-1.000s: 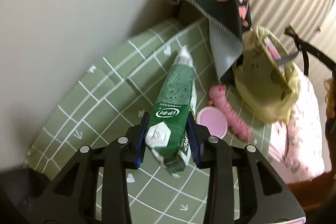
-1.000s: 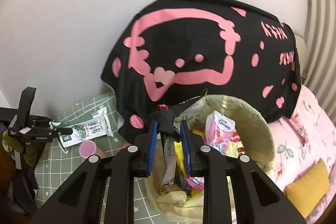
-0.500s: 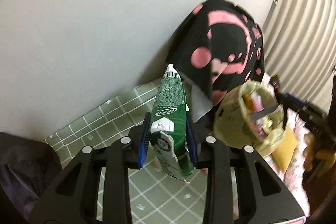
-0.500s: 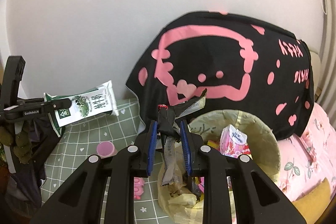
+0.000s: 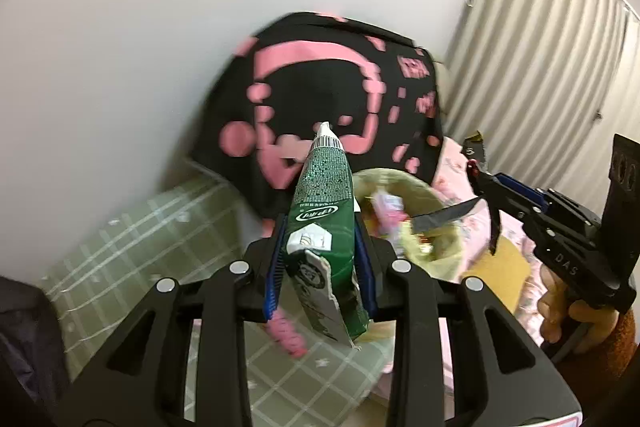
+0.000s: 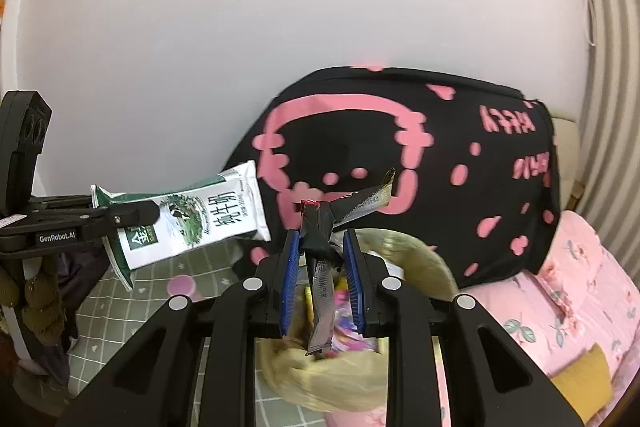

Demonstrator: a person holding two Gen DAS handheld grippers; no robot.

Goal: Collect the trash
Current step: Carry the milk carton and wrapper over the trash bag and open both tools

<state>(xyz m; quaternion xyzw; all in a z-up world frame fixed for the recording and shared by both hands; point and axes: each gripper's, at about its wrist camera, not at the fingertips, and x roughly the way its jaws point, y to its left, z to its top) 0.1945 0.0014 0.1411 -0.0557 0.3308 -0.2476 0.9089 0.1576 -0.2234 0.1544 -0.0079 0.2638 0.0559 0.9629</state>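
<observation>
Bedding is making up the working surface: a green sheet with a white grid [image 5: 168, 227] is lying against a plain white wall [image 6: 280, 27], and a pink floral quilt [image 6: 580, 291] is adjoining it on the curtain side. A pleated curtain [image 5: 540, 67] is hanging in the corner. A black cloth with pink cartoon print [image 6: 400, 163] is leaning against the wall behind a pale yellow trash bag [image 5: 424, 199], which is sitting open with bright wrappers inside.

The left gripper [image 5: 320, 259] is pinching a green-and-white milk carton [image 5: 324, 211] between its blue pads, holding it clear of the sheet and beside the bag's mouth. The right gripper [image 6: 322, 267] is clamping the bag's dark, twisted strap [image 6: 316, 227] over the bag.

A pink round lid [image 6: 182, 283] is resting on the sheet below the carton. A pink ridged item [image 5: 286, 333] is showing under the left gripper, too blurred to identify. The bag's contents are smeared and partly covered by the right gripper. A mustard-yellow object [image 6: 584, 383] on the quilt is only partly in view. A dark mass at the sheet's left edge [image 5: 24, 347] is cut off by the frame.
</observation>
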